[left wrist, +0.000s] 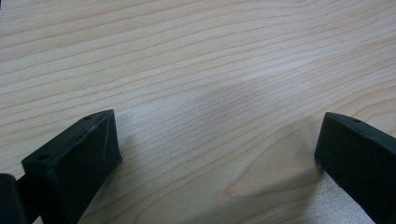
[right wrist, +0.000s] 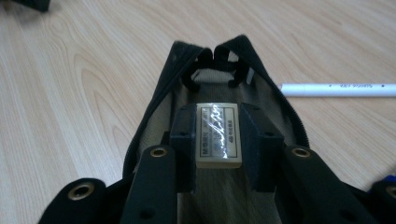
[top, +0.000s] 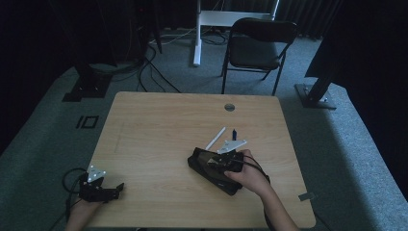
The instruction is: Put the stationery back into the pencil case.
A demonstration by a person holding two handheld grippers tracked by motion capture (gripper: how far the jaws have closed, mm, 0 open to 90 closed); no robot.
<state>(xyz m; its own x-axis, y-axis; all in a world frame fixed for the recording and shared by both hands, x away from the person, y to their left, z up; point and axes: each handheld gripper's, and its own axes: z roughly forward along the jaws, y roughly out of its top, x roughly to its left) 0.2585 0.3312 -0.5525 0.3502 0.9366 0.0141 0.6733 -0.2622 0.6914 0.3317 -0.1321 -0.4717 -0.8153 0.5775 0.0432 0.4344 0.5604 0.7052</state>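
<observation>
Right gripper (right wrist: 218, 135) at centre of its view, jaws clamped on eraser (right wrist: 218, 134) inside open black pouch (right wrist: 154, 107). Pouch lower right of centre in high view; white pen (right wrist: 337, 89) beside it. Left gripper (left wrist: 217, 154) lower left, jaws wide apart, empty, over bare table (left wrist: 196, 56).

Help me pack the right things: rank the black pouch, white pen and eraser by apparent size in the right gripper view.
1. black pouch
2. white pen, partly hidden behind the pouch
3. eraser, clamped by the right gripper; nearness enlarges it, so 2 and 3 are unsure.
</observation>
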